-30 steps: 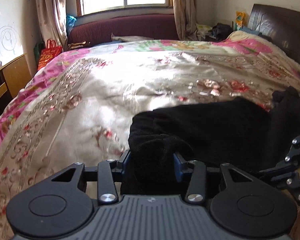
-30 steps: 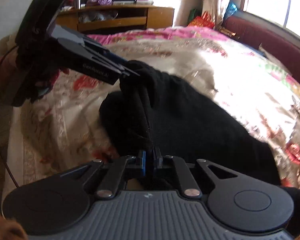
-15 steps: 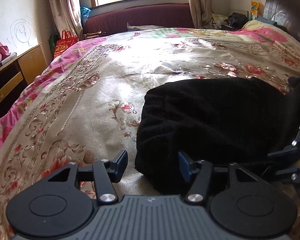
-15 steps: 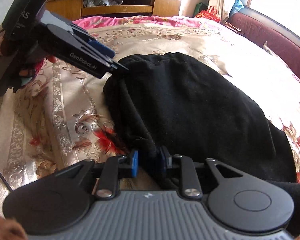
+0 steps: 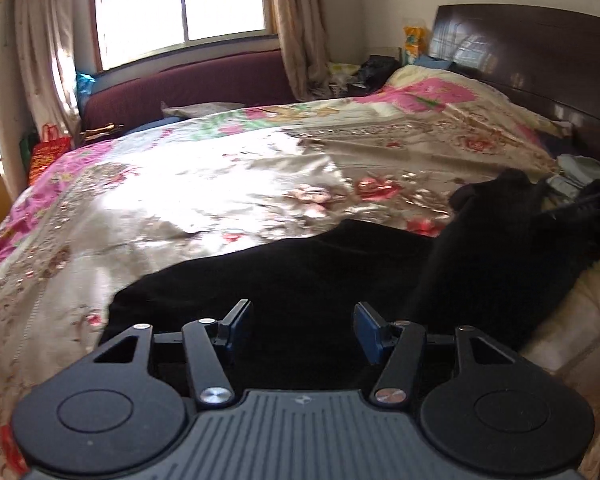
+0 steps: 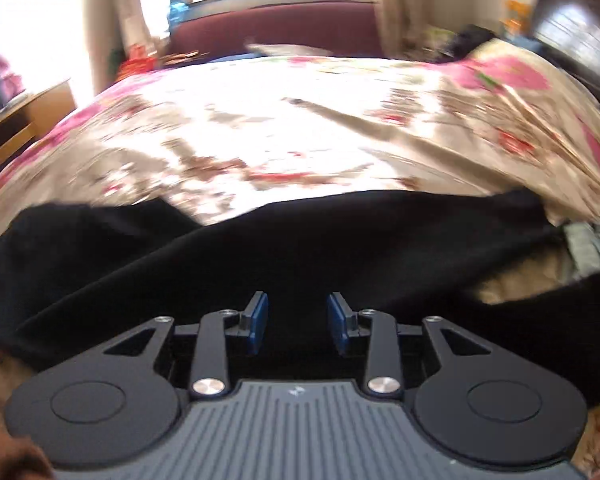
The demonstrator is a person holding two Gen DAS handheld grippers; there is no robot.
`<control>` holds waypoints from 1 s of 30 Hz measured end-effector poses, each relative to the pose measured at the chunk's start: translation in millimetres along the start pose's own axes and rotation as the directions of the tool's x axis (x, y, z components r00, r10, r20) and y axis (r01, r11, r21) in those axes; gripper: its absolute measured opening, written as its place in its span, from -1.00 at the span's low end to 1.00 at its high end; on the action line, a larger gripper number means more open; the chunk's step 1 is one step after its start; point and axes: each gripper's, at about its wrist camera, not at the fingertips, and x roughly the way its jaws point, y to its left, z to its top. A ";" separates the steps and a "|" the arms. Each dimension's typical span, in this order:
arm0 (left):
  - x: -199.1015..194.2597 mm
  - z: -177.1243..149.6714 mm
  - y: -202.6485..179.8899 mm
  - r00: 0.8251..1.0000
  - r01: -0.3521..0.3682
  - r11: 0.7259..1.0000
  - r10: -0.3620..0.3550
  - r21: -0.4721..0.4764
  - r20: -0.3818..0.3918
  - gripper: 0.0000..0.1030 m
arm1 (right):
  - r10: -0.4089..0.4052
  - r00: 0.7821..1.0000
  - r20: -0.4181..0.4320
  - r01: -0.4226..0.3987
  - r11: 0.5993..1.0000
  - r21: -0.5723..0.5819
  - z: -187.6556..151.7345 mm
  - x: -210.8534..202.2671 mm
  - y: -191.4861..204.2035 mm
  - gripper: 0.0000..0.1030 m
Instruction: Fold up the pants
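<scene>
Standing apart with blue pads facing each other, the fingers of the left gripper hold nothing; black cloth shows in the gap but neither pad presses on it. On the right gripper the fingers are spreading, a narrower gap between their blue pads, and again only dark fabric lies behind them, ungripped. Outward from both, the black pants lie on the bed: in the left wrist view they run from just ahead of the pads toward 2 o'clock, where a raised bunch sits near the dark headboard. In the blurred right wrist view they stretch as a wide band from 9 o'clock to 3 o'clock. Beyond them at 12 o'clock spreads the floral bedspread, then a maroon sofa back under the window
</scene>
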 end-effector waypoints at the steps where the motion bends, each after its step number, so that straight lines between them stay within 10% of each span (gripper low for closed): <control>1: 11.3 2.3 -18.9 0.999 0.037 0.999 -0.037 0.024 -0.008 0.35 | -0.028 1.000 0.004 0.027 0.995 0.095 7.3 4.8 -27.1 -0.30; 6: 52.6 15.6 -93.1 0.986 0.167 0.977 -0.162 0.131 -0.049 0.35 | -0.108 0.994 0.010 0.094 0.903 0.420 26.6 37.5 -120.7 -0.22; 16: 87.9 23.6 -142.8 0.965 0.244 0.948 -0.216 0.203 -0.150 0.36 | -0.139 0.990 -0.004 0.112 0.780 0.616 48.0 106.0 -171.4 -0.22; 18: 91.3 25.4 -143.0 0.965 0.241 0.950 -0.213 0.201 -0.152 0.36 | -0.145 0.989 -0.011 0.121 0.777 0.618 52.8 107.3 -173.8 -0.72; 23: 98.7 32.3 -139.2 0.967 0.237 0.953 -0.211 0.190 -0.144 0.35 | -0.016 0.993 0.120 -0.056 0.819 0.572 82.2 64.7 -164.8 -0.90; 30: 84.6 38.7 -141.7 0.975 0.218 0.954 -0.203 0.204 -0.093 0.35 | 0.075 0.924 0.374 -0.266 0.830 0.490 69.8 -65.6 -158.9 -0.90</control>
